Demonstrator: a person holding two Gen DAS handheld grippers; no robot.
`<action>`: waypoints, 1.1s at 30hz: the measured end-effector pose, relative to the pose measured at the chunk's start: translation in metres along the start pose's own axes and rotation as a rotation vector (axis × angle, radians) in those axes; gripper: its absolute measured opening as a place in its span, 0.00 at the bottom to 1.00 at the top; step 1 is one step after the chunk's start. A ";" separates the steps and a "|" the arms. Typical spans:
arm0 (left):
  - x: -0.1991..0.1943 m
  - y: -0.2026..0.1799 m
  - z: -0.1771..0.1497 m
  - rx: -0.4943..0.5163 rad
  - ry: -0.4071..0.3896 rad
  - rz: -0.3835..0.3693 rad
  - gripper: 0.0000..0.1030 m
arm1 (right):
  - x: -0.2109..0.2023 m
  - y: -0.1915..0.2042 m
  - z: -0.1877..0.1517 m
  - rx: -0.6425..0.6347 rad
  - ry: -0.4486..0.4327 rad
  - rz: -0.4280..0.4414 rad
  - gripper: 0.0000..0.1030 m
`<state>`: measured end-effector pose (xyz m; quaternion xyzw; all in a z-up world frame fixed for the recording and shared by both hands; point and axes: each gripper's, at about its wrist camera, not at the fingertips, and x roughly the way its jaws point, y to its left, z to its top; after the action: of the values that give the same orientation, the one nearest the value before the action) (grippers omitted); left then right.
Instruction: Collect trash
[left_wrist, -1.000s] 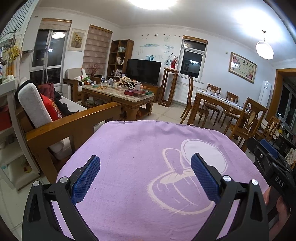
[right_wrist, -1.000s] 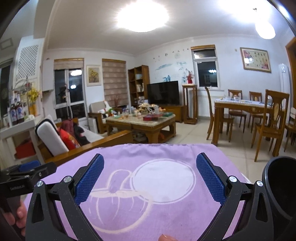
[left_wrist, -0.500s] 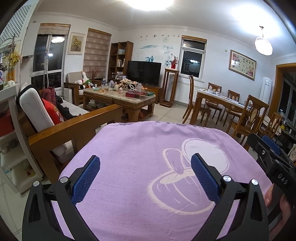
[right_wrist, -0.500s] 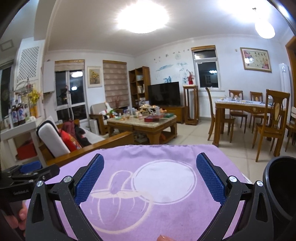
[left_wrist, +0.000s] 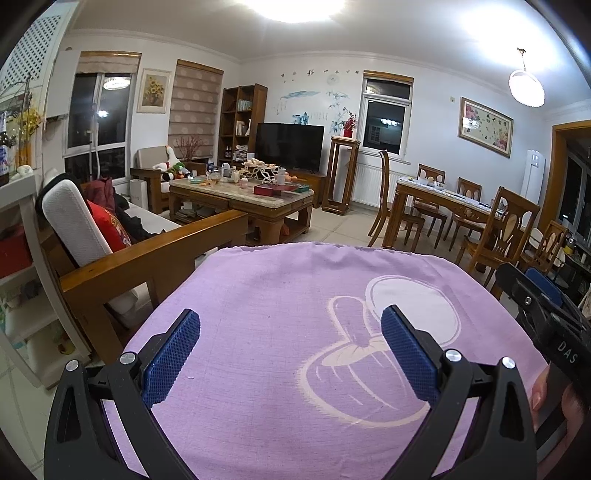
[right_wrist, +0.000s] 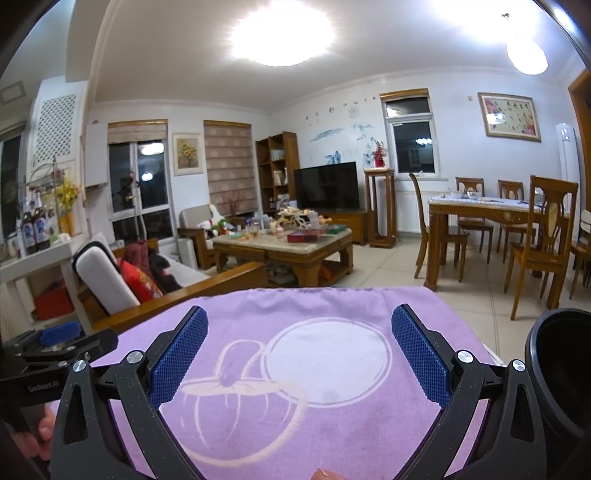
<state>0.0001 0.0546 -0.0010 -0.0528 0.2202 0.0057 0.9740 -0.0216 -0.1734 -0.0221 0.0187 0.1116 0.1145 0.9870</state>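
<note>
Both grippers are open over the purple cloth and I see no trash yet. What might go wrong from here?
The purple cloth is loose fabric; closing the left gripper or right gripper could snag it. The black container sits close beside the right gripper and might get knocked. The two grippers are close together and may collide.

We count: two grippers (left_wrist: 290, 354) (right_wrist: 299, 354), one purple cloth (left_wrist: 295, 295), one television (left_wrist: 290, 146), two wooden tables (left_wrist: 240, 194) (left_wrist: 443, 197), two ceiling lamps (right_wrist: 282, 31) (right_wrist: 526, 55), one black bin (right_wrist: 561, 369).
</note>
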 end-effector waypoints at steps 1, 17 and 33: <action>0.001 0.000 0.000 0.001 0.000 0.000 0.95 | 0.000 0.000 0.000 -0.001 0.000 0.001 0.96; 0.001 -0.001 0.000 0.010 0.003 0.001 0.95 | -0.001 -0.001 0.001 0.001 0.001 0.000 0.96; 0.000 -0.001 0.001 0.011 0.005 0.001 0.95 | -0.001 -0.003 0.001 0.003 0.002 0.000 0.96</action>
<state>0.0008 0.0539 -0.0004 -0.0471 0.2226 0.0048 0.9738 -0.0218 -0.1762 -0.0213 0.0200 0.1130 0.1142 0.9868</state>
